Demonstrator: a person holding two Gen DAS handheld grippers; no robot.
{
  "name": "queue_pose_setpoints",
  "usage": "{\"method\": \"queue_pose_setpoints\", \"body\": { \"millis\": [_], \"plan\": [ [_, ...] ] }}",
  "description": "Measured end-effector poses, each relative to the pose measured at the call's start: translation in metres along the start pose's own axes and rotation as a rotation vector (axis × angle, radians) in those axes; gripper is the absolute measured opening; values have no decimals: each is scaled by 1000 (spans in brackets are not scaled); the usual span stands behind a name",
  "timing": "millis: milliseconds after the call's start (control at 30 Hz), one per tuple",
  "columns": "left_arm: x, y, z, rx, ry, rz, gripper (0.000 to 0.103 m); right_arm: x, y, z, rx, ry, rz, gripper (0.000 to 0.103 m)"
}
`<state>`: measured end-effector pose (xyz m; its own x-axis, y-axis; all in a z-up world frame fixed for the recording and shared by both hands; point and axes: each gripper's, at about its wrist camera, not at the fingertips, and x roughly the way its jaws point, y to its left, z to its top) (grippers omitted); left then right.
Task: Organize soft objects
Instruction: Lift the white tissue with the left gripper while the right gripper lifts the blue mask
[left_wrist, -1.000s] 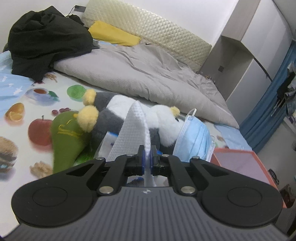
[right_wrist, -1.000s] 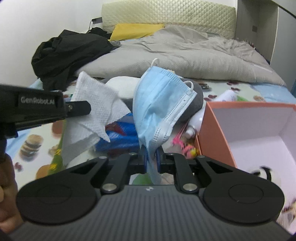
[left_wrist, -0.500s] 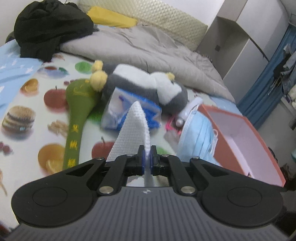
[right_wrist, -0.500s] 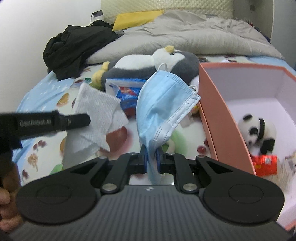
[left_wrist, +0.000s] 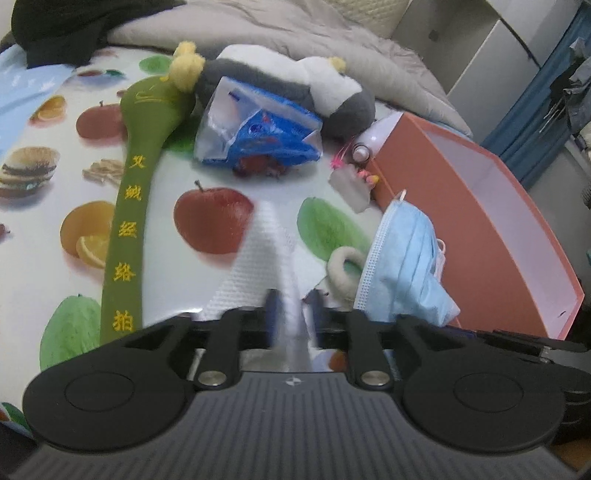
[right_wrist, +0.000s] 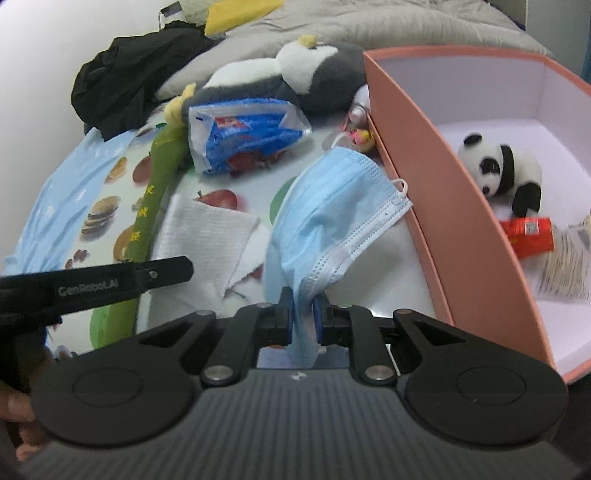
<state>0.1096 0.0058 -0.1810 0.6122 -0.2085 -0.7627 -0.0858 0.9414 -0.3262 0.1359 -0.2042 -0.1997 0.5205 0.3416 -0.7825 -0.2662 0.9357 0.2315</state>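
1. The left gripper pinches a white cloth between its fingers, above the bed.
2. The right gripper pinches a blue mask beside the box.
3. Only the right view shows the panda inside.

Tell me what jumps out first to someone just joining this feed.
Each claw grips a soft item above the fruit-print sheet: the right claw a blue mask, the left claw a white cloth. Right of them, an open orange box already holds a small panda. Beyond the cloth lies a big grey plush.
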Motion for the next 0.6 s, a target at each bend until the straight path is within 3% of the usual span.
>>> {"method": "queue_pose_setpoints", "body": {
  "millis": [33,67,100,167,367,600],
  "plan": [
    [-2,1,-1,7,-11,8,53,1,0,-1,3,8,-8,24],
    [-4,1,-1,15,-20,16,60,2,-1,-1,4,15,-18,33],
    [-5,2,-2,20,-21,29,62,2,-1,-2,6,17,-23,43],
    [-7,5,0,18,-20,50,65,-1,-1,-5,9,8,-28,47],
    [-6,14,2,41,-33,106,74,-15,4,-12,-34,-31,-90,48],
    [16,20,3,78,-25,130,74,-10,12,-8,-99,-92,-62,48]
  ]
}}
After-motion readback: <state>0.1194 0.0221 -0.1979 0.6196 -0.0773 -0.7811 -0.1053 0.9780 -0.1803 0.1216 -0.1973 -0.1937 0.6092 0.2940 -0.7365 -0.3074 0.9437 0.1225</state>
